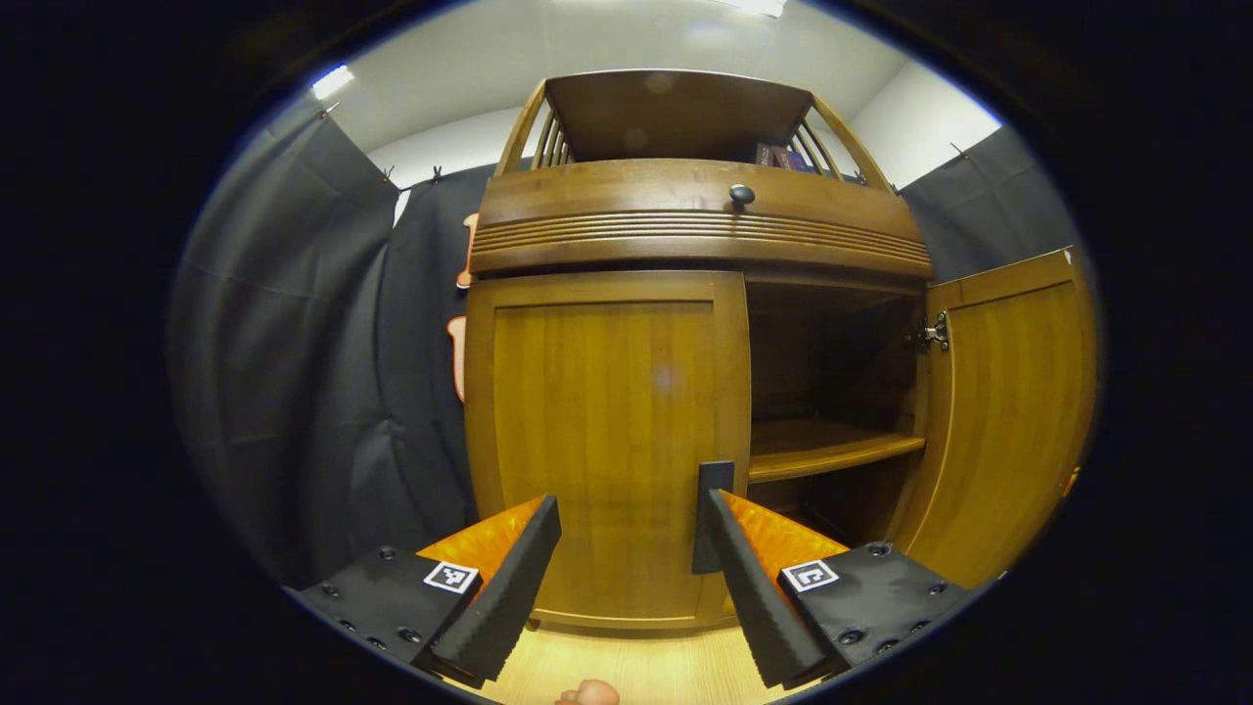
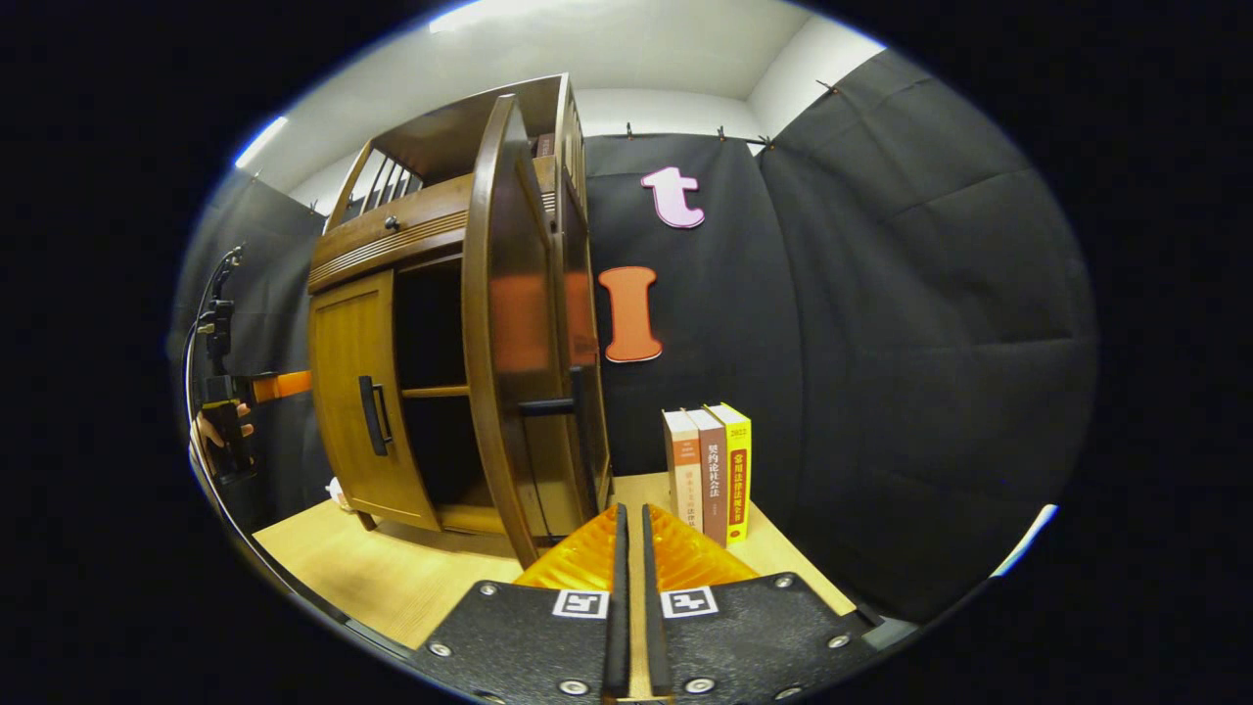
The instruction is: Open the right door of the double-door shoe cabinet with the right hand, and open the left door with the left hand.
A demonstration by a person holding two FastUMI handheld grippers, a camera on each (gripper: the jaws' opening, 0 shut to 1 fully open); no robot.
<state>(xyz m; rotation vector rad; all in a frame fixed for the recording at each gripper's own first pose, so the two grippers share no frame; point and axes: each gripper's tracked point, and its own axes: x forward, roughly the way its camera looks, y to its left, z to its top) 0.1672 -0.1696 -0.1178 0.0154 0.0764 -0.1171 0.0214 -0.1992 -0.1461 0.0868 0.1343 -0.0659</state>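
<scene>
— How does the left gripper [image 1: 626,568] stand?
— Its fingers are spread wide, empty, before the closed left door of the brown wooden shoe cabinet [image 1: 607,441]; its dark bar handle [image 1: 712,516] sits just beside one fingertip.
— And the right gripper [image 2: 631,548]?
— Its fingers are nearly together, gripping nothing, near the open brown wooden right door [image 2: 514,323], which is swung out edge-on, with three upright books [image 2: 707,470] beside it on the pale wooden table [image 2: 392,568].

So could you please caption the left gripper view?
Open left tongs face closed brown wooden left door; right door stands open.
</scene>
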